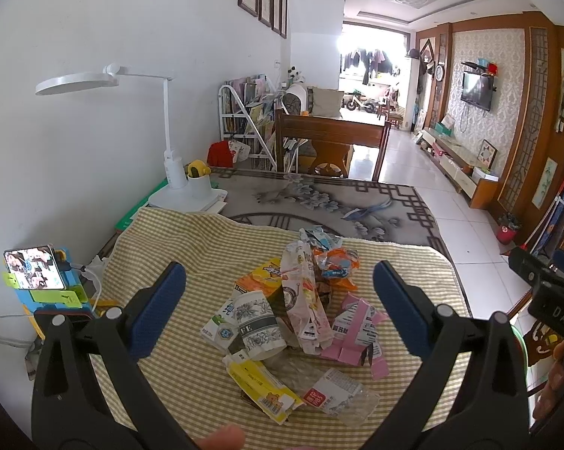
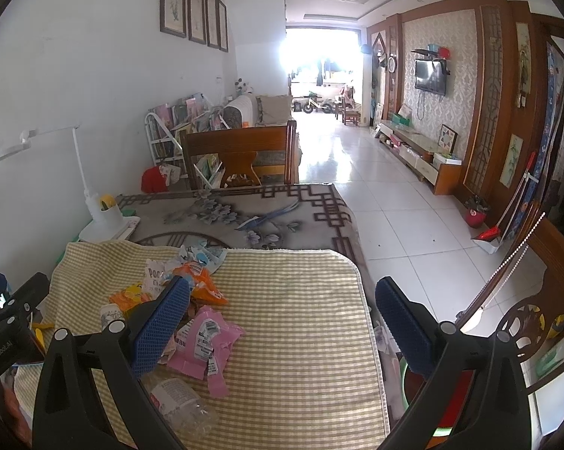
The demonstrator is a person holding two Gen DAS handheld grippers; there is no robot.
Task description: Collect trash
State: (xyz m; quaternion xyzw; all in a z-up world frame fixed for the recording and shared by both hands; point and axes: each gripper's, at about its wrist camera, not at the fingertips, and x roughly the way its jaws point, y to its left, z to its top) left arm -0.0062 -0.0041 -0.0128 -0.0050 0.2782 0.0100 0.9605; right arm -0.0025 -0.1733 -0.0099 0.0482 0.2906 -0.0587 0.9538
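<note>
We hold both grippers above the table [image 1: 375, 206], which carries a yellow checked cloth [image 1: 192, 240] at its near end. Left gripper [image 1: 280, 302]: jaws wide apart, empty, hovering over the trash pile [image 1: 300, 307] that lies mid-cloth. Pile: a floral printed carton [image 1: 257, 322], a pink-and-white snack pouch [image 1: 306, 300], an orange wrapper [image 1: 336, 262], torn pink packaging [image 1: 356, 330], a yellow pouch [image 1: 261, 384] and a crushed clear plastic bottle [image 1: 338, 393] nearest the cloth's near edge. Right gripper [image 2: 282, 326]: jaws also apart, nothing between them, set over the cloth's right edge; its left jaw sits in front of the pile. A white desk lamp [image 1: 169, 142] stands at the table's left edge, past the cloth. A phone on a stand [image 1: 34, 270] sits at the near left corner.
</note>
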